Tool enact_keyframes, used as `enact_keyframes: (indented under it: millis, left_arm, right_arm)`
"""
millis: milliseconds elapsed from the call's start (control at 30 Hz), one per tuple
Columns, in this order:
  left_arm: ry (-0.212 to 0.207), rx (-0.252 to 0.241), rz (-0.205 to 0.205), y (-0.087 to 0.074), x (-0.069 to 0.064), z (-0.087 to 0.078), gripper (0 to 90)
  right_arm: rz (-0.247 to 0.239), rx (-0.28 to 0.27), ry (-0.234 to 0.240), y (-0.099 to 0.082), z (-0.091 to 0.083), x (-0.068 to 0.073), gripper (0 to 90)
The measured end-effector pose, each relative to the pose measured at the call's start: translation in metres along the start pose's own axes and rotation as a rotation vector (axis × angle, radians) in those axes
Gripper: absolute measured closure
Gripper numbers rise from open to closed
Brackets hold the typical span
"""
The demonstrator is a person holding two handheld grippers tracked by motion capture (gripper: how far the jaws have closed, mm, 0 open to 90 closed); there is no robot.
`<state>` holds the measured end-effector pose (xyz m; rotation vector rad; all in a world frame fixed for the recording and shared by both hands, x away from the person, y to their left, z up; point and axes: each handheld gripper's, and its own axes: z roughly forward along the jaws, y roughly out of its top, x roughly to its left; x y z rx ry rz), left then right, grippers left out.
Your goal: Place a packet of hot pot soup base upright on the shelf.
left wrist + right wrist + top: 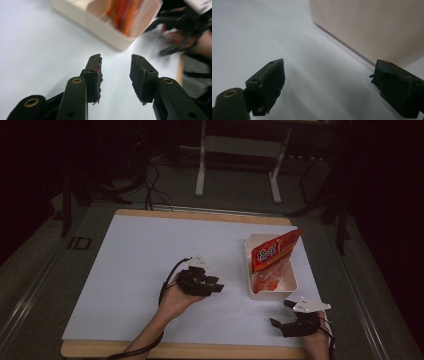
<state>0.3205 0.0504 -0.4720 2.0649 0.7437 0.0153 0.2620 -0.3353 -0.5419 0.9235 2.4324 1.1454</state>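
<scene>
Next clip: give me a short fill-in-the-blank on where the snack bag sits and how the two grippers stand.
1. The red snack bag stands inside the white ___.
2. The left gripper has ___ jaws with nothing between them.
3. The tray sits nearer the ___ gripper.
4. The right gripper holds ___.

Missing words: tray; open; right; nothing

surface: wooden table | cover: white sheet | on it: cream bin (right side)
</scene>
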Motion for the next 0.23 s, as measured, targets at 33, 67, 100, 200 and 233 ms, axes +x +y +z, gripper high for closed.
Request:
enact_keyframes:
  millis: [33, 67, 100, 200, 233]
  left_arm:
    - [0.001, 0.003, 0.002, -0.003, 0.0, 0.0, 61.2]
    - [0.003, 0.004, 0.004, -0.008, 0.0, 0.0, 61.0]
    - [0.006, 0.006, 0.005, -0.01, 0.001, 0.0, 61.1]
    - [0.01, 0.007, -0.004, -0.022, 0.006, -0.002, 61.2]
    - [0.019, 0.007, -0.007, -0.025, 0.007, -0.003, 61.2]
  right_arm:
    - [0.001, -0.001, 0.0, 0.0, 0.0, 0.0, 10.6]
    - [0.0, -0.001, 0.0, 0.0, 0.0, 0.0, 10.6]
    - [-0.001, 0.0, -0.001, 0.0, 0.0, 0.0, 10.6]
    - [-0.001, -0.002, -0.001, 0.0, 0.0, 0.0, 10.6]
    - [0.001, 0.0, 0.0, 0.0, 0.0, 0.0, 10.6]
